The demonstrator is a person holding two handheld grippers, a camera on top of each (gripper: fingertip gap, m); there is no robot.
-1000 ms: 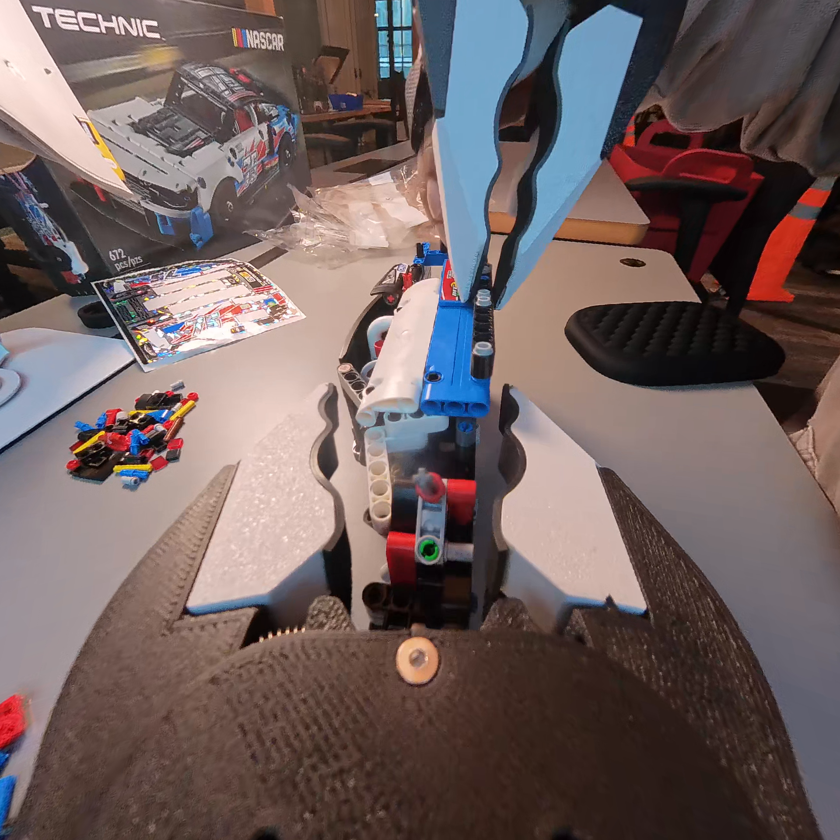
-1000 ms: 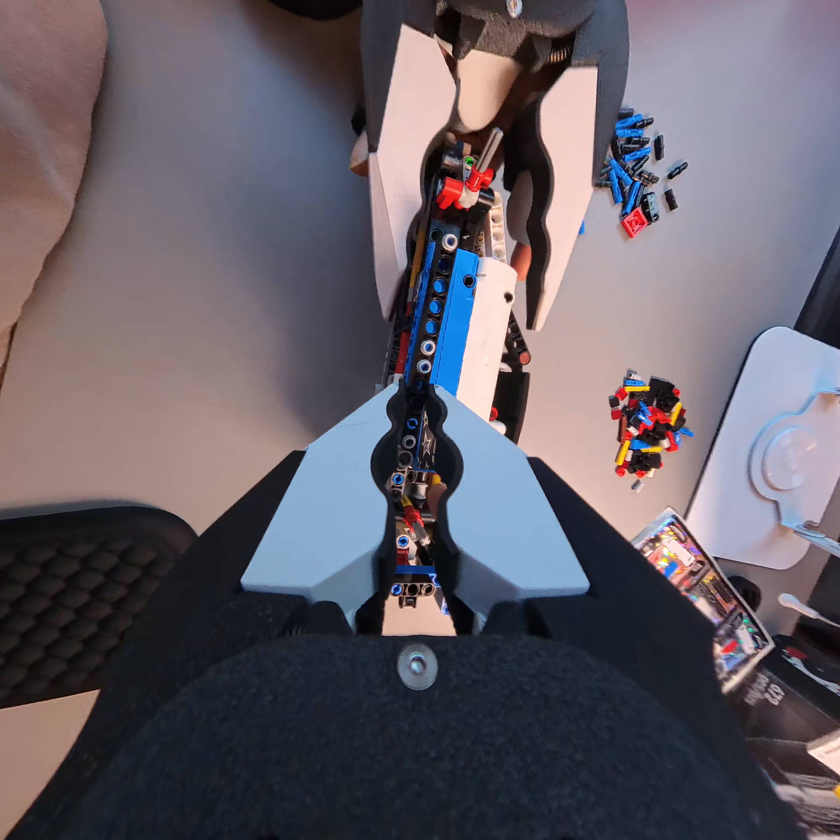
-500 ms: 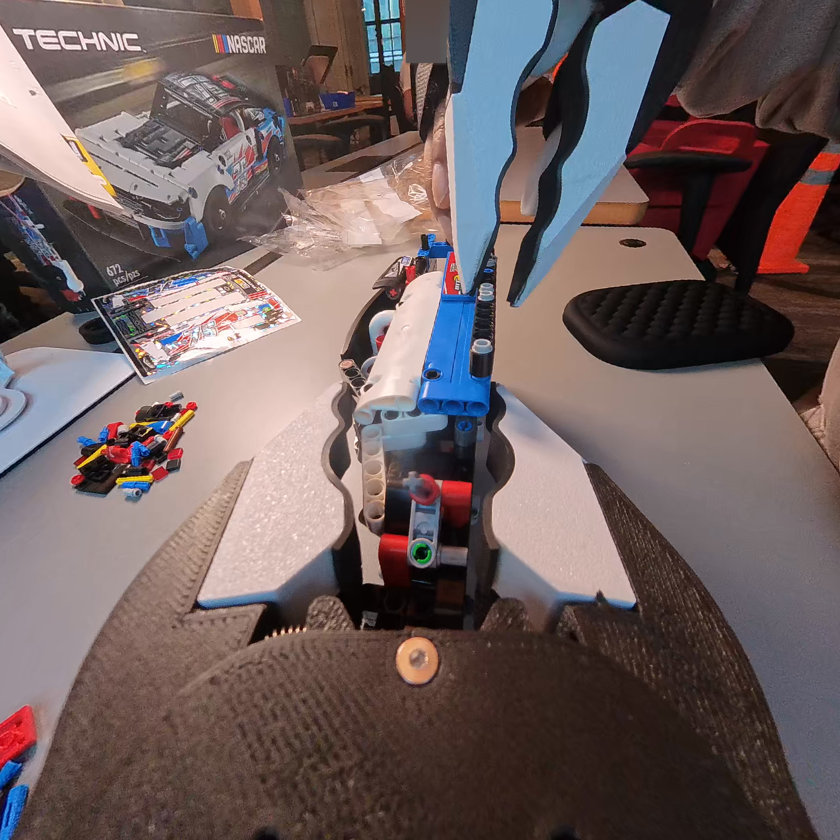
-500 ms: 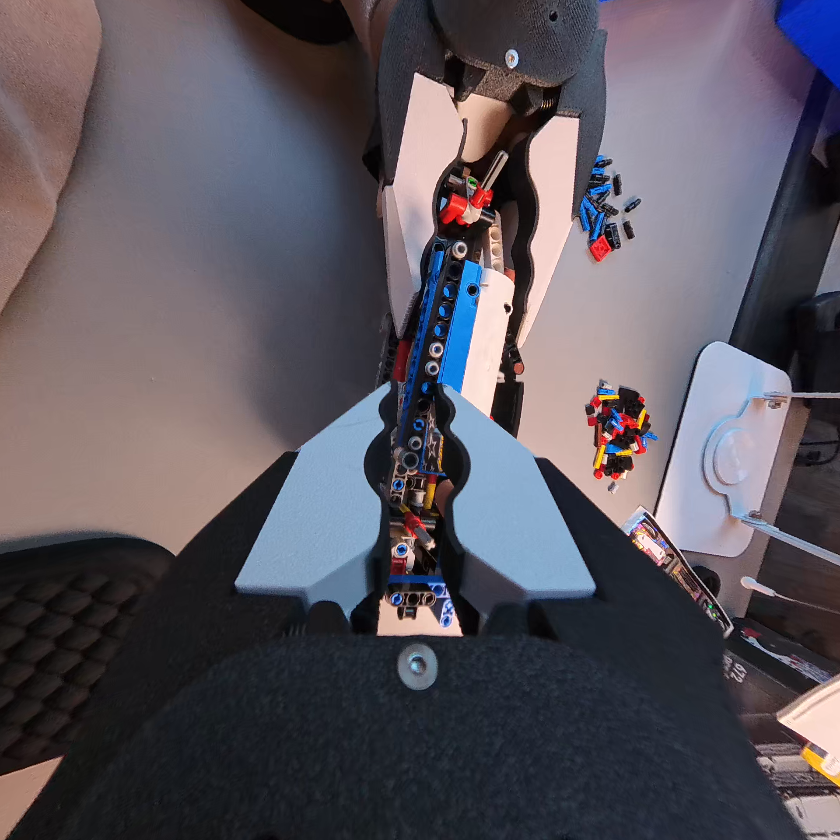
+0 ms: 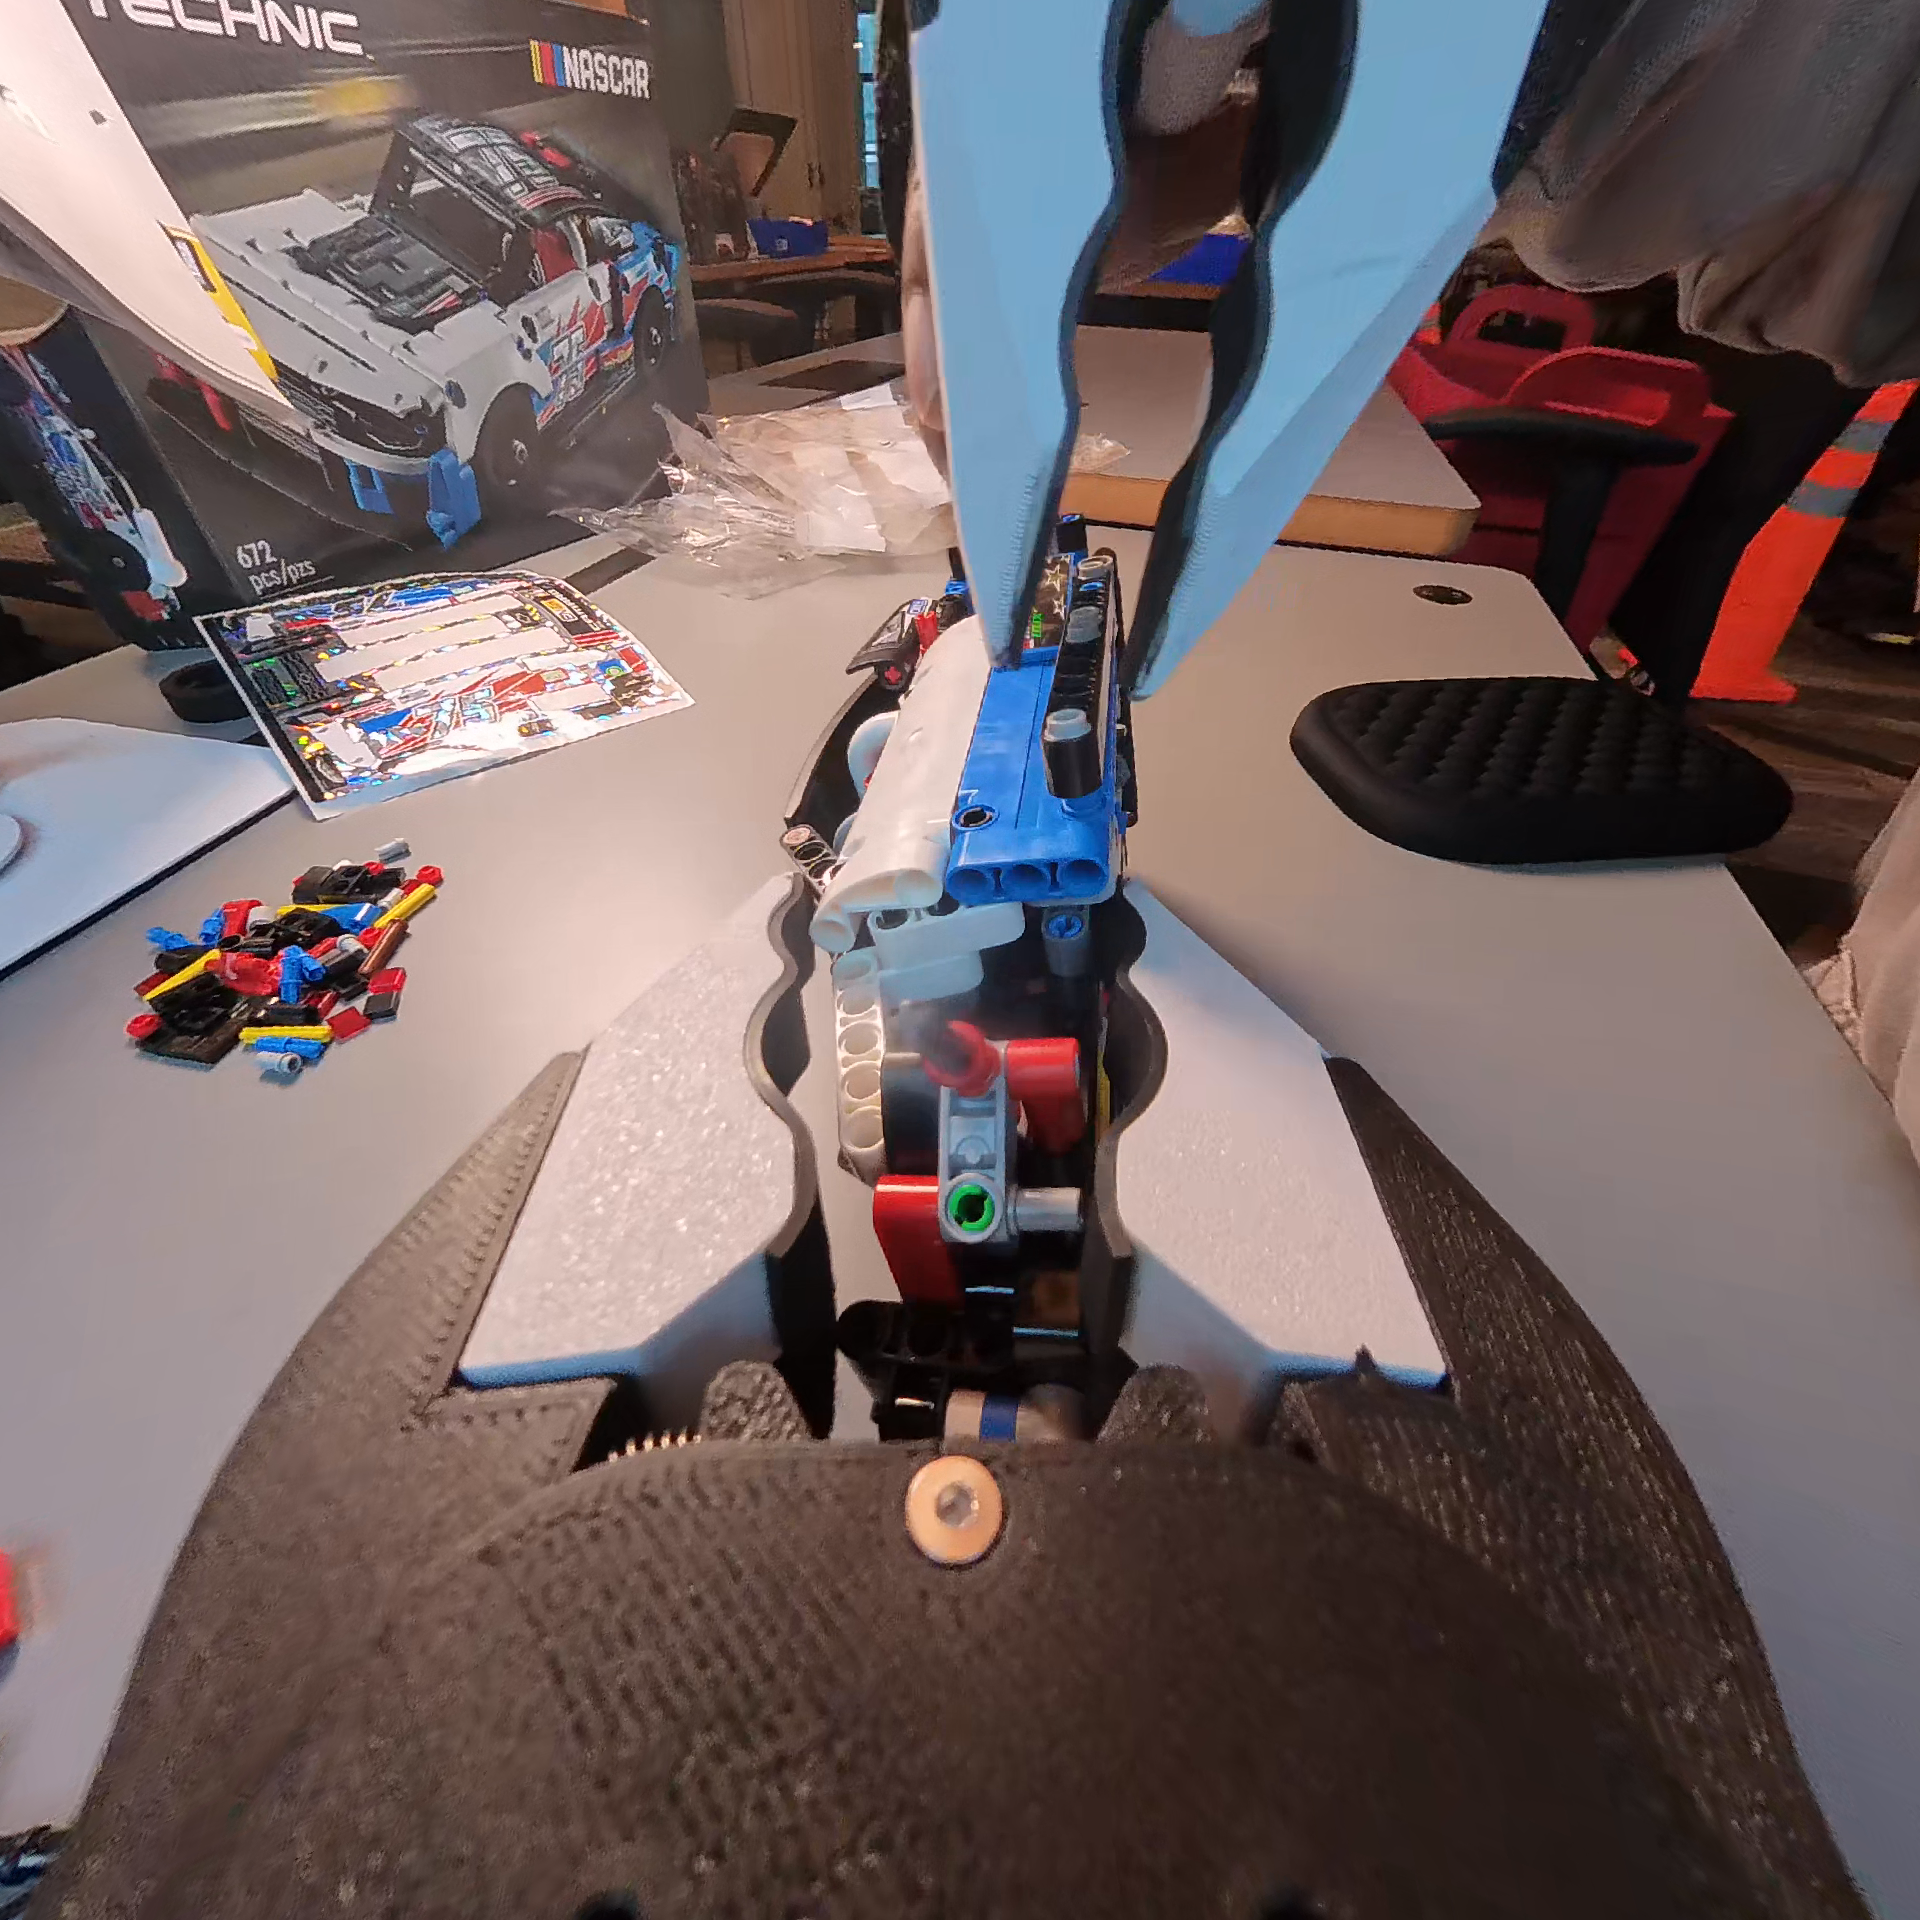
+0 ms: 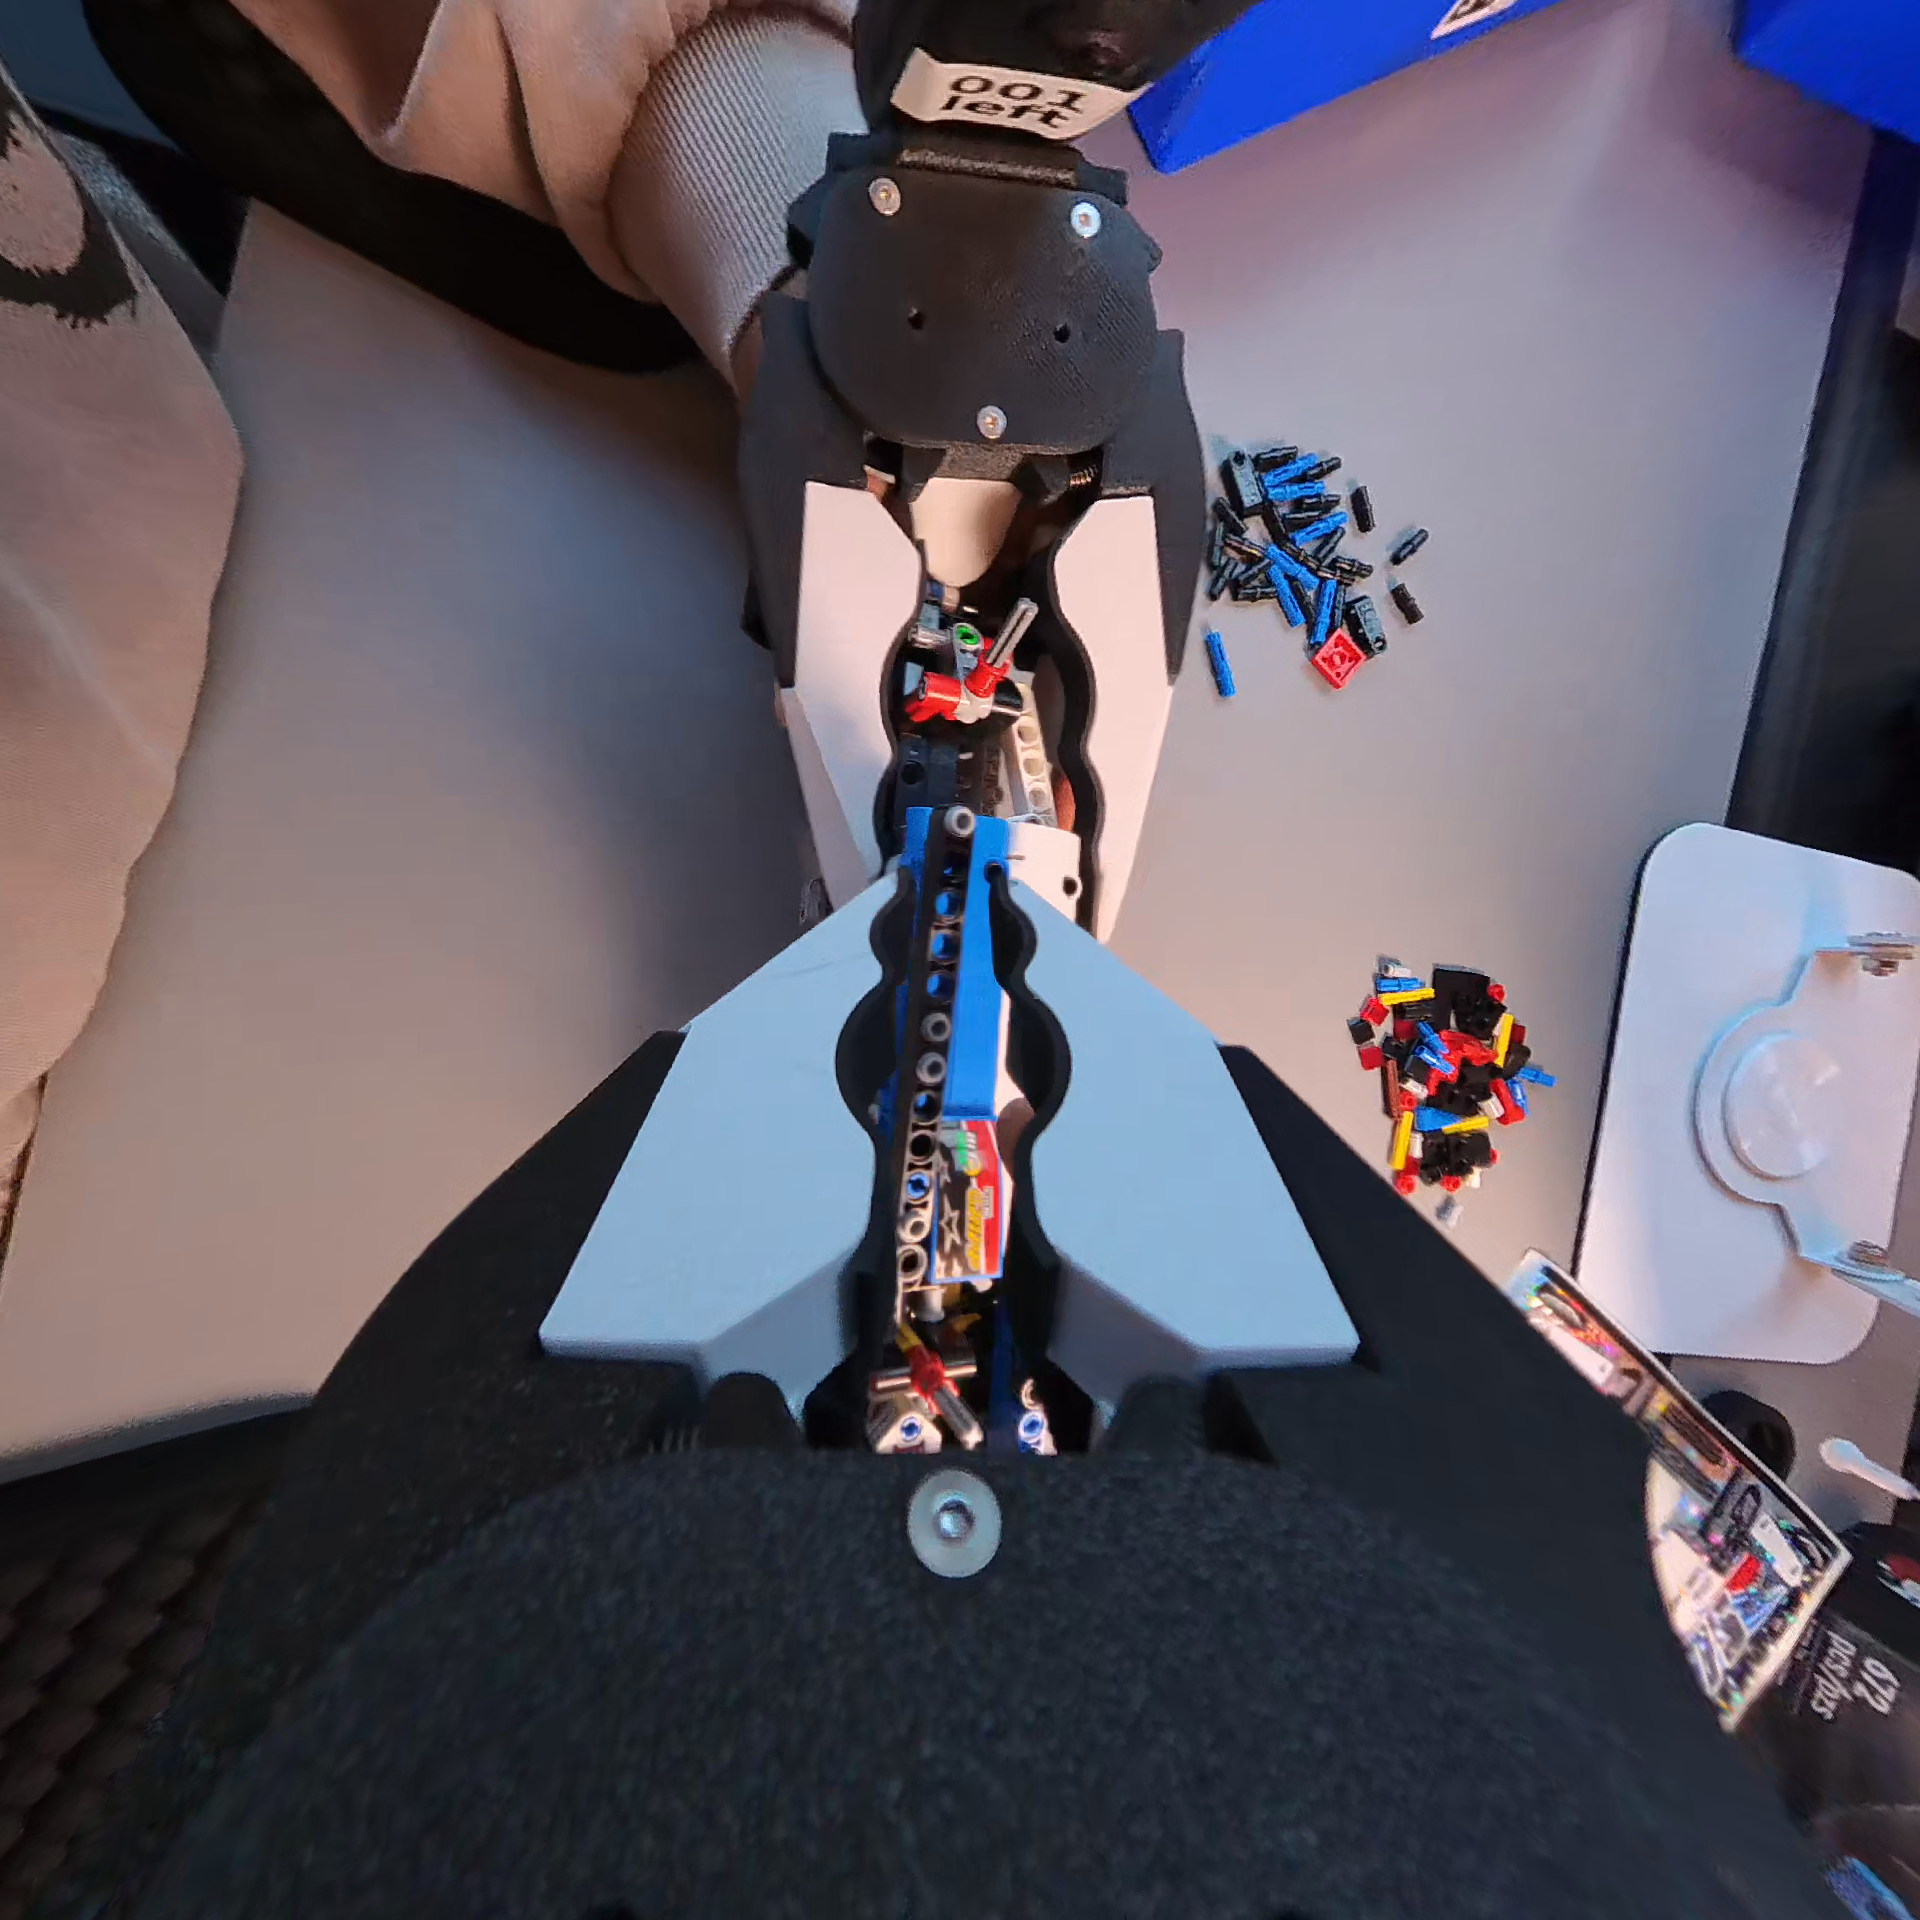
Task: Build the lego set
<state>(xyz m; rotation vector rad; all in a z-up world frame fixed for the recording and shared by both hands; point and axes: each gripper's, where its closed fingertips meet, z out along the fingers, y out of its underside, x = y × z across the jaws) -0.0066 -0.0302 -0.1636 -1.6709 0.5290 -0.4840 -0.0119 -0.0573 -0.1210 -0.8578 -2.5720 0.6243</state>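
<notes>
In the left wrist view, the left tool [image 5: 961, 1049] is closed snug around the near end of the half-built car [image 5: 1023, 790], held up off the table [image 5: 582, 935]. The right tool [image 5: 1070, 665] comes down from above and straddles the car's far end. To the left tool's left sits a pile of loose pieces [image 5: 275, 966].

In the right wrist view, the right tool [image 6: 951, 997] is closed narrow on the car's blue beam [image 6: 971, 997]. Past it, the left tool [image 6: 982, 727] grips the other end. 2 piles of pieces wait beside them, so I think lots is left to build.
</notes>
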